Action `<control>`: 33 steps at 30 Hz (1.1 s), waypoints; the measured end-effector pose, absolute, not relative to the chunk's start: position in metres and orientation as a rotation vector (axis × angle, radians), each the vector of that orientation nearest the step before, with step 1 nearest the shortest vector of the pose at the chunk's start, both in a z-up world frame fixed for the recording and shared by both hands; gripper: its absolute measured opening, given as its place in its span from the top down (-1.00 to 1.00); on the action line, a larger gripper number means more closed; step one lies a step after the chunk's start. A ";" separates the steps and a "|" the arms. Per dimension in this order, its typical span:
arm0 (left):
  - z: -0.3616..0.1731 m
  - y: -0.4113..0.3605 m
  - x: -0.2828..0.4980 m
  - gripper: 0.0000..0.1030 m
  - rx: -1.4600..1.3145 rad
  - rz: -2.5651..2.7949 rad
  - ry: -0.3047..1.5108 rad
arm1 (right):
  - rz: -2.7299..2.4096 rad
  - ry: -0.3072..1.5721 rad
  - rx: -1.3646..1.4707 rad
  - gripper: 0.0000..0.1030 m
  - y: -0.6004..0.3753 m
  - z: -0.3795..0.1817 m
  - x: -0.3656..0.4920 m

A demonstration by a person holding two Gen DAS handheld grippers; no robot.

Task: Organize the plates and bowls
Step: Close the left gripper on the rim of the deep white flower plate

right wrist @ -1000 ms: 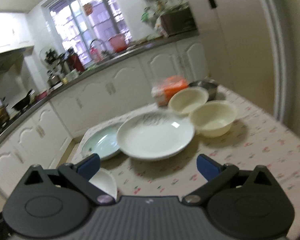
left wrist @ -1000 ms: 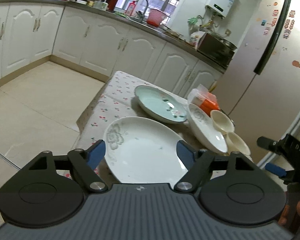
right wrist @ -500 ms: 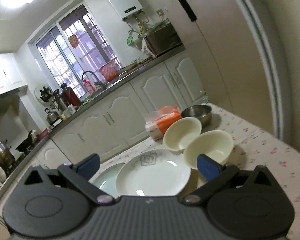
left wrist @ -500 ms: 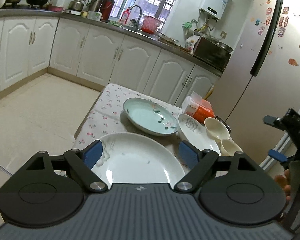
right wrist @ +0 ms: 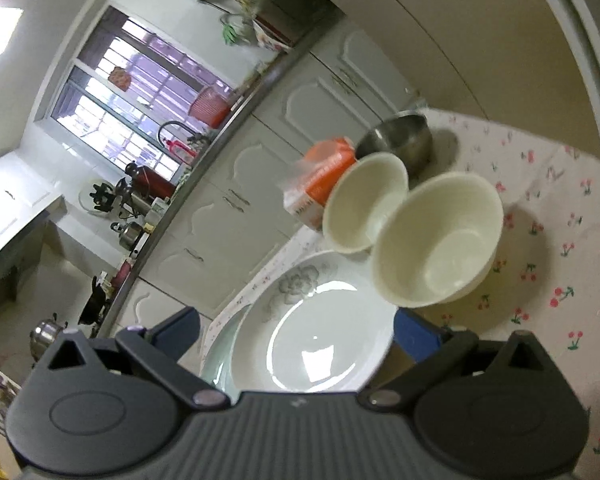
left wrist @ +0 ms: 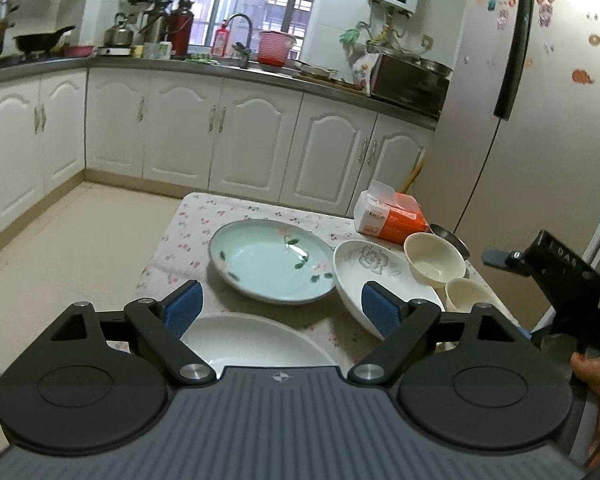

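Note:
On the floral-cloth table point(left wrist: 188, 232) lie a near white plate point(left wrist: 256, 340), a pale green plate point(left wrist: 268, 264) and a white flower-print plate point(left wrist: 376, 276), the last also in the right wrist view point(right wrist: 316, 340). Two cream bowls point(left wrist: 434, 254) point(left wrist: 466, 294) stand at the right; they show in the right wrist view point(right wrist: 364, 200) point(right wrist: 440, 240). My left gripper point(left wrist: 280, 308) is open and empty above the near white plate. My right gripper point(right wrist: 296, 332) is open and empty, tilted, over the flower-print plate; it shows at the right of the left wrist view point(left wrist: 560, 276).
An orange tissue pack point(left wrist: 392, 216) and a steel bowl point(right wrist: 396, 136) sit at the table's far right. A fridge point(left wrist: 540, 120) stands right of the table. White cabinets point(left wrist: 220, 132) and a cluttered counter run along the back. Tiled floor point(left wrist: 60, 248) lies left.
Both grippers have risen and pulled back from the table. The right gripper has rolled so its view is tilted. Both stay open and empty.

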State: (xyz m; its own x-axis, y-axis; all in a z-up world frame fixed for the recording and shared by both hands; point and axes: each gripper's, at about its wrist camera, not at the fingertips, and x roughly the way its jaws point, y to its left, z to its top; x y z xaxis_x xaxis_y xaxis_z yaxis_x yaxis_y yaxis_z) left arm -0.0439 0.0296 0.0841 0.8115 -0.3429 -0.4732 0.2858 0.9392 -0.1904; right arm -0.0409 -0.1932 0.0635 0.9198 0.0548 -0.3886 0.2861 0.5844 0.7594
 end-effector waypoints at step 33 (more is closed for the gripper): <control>0.027 -0.052 0.094 0.20 -0.018 -0.313 0.751 | -0.022 0.404 0.931 -0.78 -0.195 0.022 -0.023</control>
State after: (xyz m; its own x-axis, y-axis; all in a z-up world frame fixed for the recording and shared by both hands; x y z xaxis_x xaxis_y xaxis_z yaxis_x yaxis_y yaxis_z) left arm 0.0943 -0.0524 0.0269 0.6871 -0.2861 -0.6679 0.2731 0.9535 -0.1275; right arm -0.0226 -0.1955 0.0221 0.9249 0.1542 -0.3475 0.1907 0.6026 0.7749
